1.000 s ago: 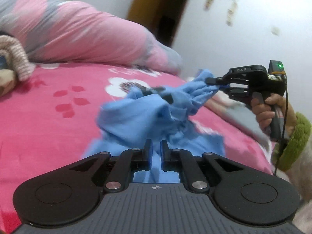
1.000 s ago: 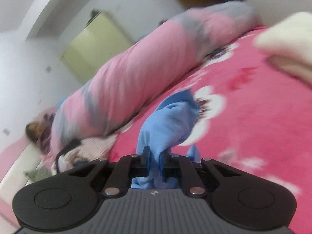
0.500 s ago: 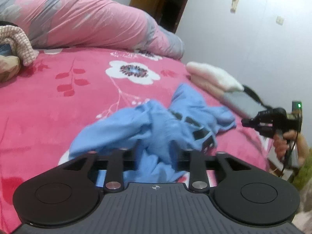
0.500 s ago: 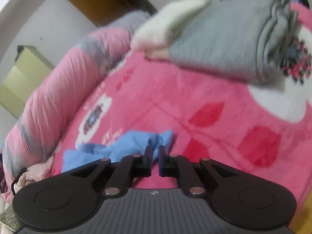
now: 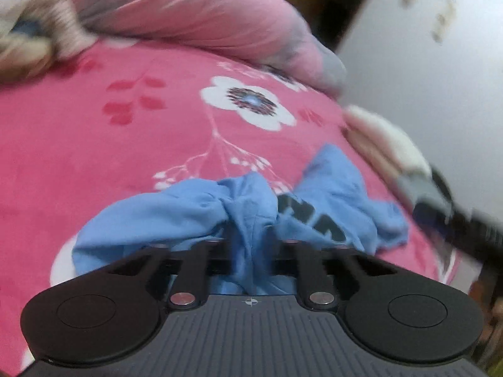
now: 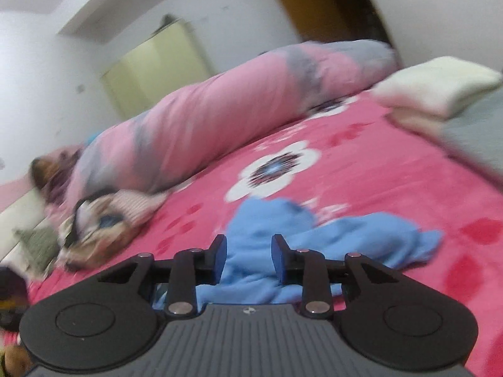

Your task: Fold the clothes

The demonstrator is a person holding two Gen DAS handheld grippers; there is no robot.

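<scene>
Since a second earlier the blue shirt (image 5: 314, 207) had come down from between the two raised tongs and lay crumpled on the pink bed (image 5: 94, 144). The left tongs (image 5: 250, 245) had opened and just closed again, and now pinched a fold of the shirt's near edge. The right tongs (image 6: 249, 259) had just been opening; their jaws stood apart over the cloth, which lay between them unpressed. Beyond the shirt ran the flowered cover, then a folded cream and grey pile (image 6: 440, 94) at one side, a heap of other clothes (image 6: 107, 226) at the other, and a long pink bolster (image 6: 220, 119) against the wall. The shirt looked thin, light and limp, likely to sag and bunch wherever lifted. I judged it best taken at two matching points, shoulders or hem corners, and pulled flat first.
</scene>
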